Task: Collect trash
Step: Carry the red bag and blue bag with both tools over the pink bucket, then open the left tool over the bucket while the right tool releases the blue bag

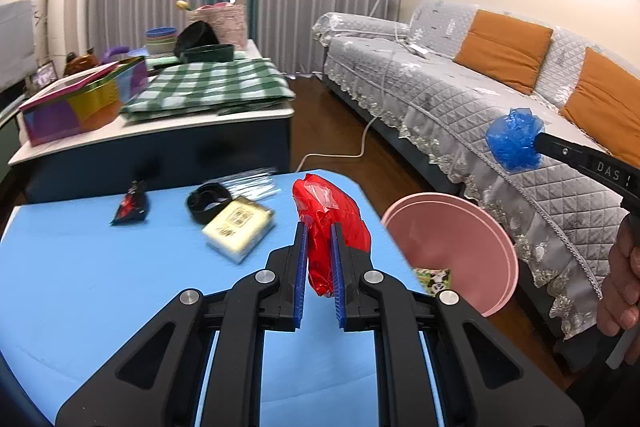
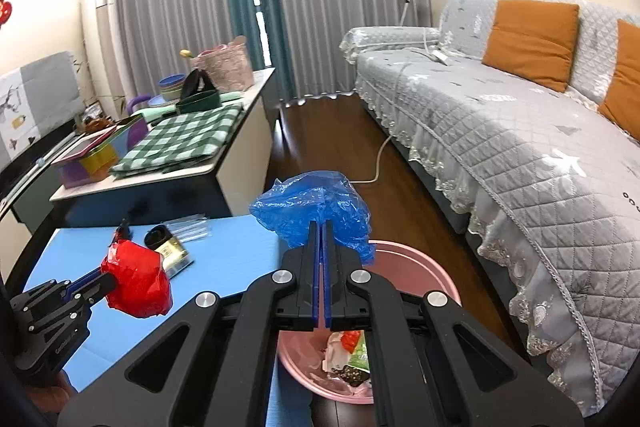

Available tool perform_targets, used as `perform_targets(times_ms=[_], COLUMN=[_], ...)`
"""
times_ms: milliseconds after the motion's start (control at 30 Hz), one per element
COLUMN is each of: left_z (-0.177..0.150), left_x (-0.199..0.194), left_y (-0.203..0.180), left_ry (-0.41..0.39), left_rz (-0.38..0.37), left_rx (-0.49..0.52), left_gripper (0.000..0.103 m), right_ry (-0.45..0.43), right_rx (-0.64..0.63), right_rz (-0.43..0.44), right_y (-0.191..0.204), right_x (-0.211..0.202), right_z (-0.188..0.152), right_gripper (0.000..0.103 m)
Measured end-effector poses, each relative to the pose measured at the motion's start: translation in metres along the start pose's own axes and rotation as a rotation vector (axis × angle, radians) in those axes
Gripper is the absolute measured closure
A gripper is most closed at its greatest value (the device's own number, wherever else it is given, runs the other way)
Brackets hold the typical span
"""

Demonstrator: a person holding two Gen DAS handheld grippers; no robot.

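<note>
Right gripper (image 2: 322, 247) pinches the blue bag (image 2: 312, 207), hanging over the pink bin's (image 2: 420, 267) near rim. Left gripper (image 1: 320, 247) clamps the red bag (image 1: 328, 223) above the tabletop's (image 1: 100, 287) right edge; we judge the bin lies rightward, right hand nearer.

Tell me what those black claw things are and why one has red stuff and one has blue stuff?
Those claws are tools a person carries, one per hand. Each has a tiny camera looking along its two fingers, so each picture is that tool's own view. The left hand-held gripper squeezes a crumpled red plastic bag. The right hand-held gripper is shut on a crumpled blue plastic bag, above a pink bin that already has trash inside. On the blue table lie a small dark wrapper, a black ring-shaped thing, a yellowish box and a clear packet. The person is collecting trash.
</note>
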State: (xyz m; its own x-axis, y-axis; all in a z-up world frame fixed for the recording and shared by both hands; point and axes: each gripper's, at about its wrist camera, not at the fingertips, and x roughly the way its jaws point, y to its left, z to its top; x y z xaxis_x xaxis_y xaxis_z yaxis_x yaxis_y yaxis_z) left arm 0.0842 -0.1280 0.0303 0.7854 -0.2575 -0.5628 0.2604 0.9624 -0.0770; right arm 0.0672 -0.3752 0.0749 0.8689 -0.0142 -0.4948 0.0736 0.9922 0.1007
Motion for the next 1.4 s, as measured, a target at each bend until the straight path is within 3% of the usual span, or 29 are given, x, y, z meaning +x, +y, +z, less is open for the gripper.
perform_targets(times_ms=[433, 700, 1100, 1200, 1267, 1333, 1400], left_z=[0.027, 0.025, 0.024, 0.023, 0.021, 0.020, 0.019], left_x=[0.032, 0.061, 0.088, 0.092, 0.093, 0.091, 0.087], left_y=[-0.059, -0.089, -0.107, -0.111, -0.110, -0.107, -0.104], left_ry=[0.007, 0.040, 0.066, 0.084, 0.091, 0.090, 0.089], left_rz=[-0.081, -0.123, -0.156, -0.174, -0.171, -0.164, -0.161], left_rx=[0.067, 0.109, 0.131, 0.142, 0.137, 0.132, 0.127], left_gripper=[0.092, 0.092, 0.091, 0.089, 0.084, 0.084, 0.084], right_ry=[0.001, 0.013, 0.040, 0.048, 0.051, 0.045, 0.043], right_rx=[0.052, 0.065, 0.093, 0.100, 0.104, 0.108, 0.112], right_rz=[-0.065, -0.084, -0.081, -0.085, -0.093, -0.104, -0.101], right_y=[-0.034, -0.044, -0.055, -0.056, -0.057, -0.057, -0.057], right_x=[0.010, 0.023, 0.037, 0.040, 0.041, 0.040, 0.039], right_z=[0.010, 0.010, 0.006, 0.006, 0.006, 0.006, 0.006], right_gripper=[0.102, 0.102, 0.101, 0.092, 0.066, 0.054, 0.054])
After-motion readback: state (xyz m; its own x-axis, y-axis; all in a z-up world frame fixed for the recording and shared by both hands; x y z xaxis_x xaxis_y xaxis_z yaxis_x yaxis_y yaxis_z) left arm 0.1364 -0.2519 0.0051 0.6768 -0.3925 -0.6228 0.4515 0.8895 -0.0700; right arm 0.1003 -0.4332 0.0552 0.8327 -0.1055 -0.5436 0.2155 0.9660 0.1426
